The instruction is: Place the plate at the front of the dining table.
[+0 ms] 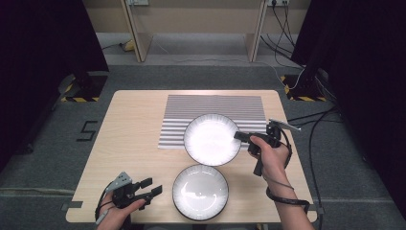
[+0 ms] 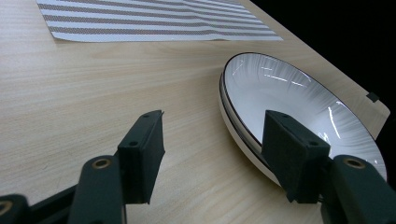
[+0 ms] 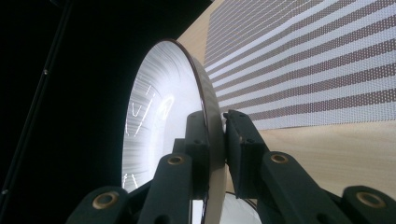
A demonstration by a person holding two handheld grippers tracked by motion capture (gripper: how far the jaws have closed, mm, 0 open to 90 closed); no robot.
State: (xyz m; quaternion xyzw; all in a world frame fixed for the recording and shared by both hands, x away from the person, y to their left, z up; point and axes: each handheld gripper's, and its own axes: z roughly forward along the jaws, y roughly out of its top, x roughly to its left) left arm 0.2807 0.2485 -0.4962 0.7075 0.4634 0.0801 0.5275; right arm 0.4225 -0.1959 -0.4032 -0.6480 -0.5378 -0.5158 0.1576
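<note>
Upper plate: my right gripper pinches its right rim, jaws pressed on both faces, the plate partly over the striped mat. Lower plate rests on the worktop near its front edge. My left gripper sits just beside it, jaws spread, holding nothing.

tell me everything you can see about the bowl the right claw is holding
The held bowl is round and shallow, glossy white inside with fine radial lines and a thin dark rim, ceramic by its look. It appears empty. The right claw clamps its right rim, one jaw inside and one outside. It sits over the near edge of the striped mat, just beyond a matching second bowl. Whether it rests on the mat or is lifted is unclear.
</note>
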